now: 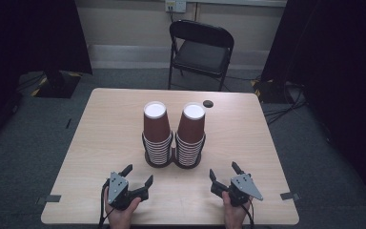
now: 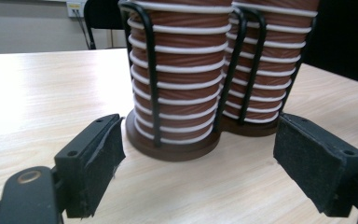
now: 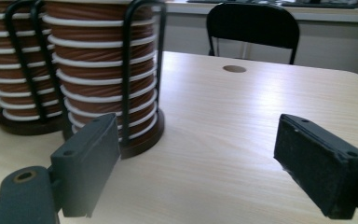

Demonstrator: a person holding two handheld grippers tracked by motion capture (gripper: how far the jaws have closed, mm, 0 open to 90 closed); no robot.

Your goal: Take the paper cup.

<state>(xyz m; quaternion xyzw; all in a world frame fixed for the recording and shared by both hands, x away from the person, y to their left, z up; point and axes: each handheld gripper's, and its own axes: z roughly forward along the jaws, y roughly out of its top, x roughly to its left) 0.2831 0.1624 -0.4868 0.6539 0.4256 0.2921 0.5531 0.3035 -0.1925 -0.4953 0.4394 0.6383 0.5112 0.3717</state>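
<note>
Brown paper cups with white rims and white bottoms form the left stack (image 1: 156, 131) and right stack (image 1: 191, 133), ringed by black wire holders (image 2: 151, 70); pale wood-grain table (image 1: 100, 138); black folding chair (image 1: 200, 47); black grippers

No readable text, labels or numbers anywhere

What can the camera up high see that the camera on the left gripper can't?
The high view alone takes in the white tops of the two cup stacks, both grippers, left gripper and right gripper, the hands holding them, and the whole table.

The left gripper view alone gives a close look at its own black pads, standing apart with nothing between them, and at the black wire bars around the cups.

Both share the two brown cup stacks with white rims, their round dark bases, the wooden tabletop and the black chair behind.
</note>
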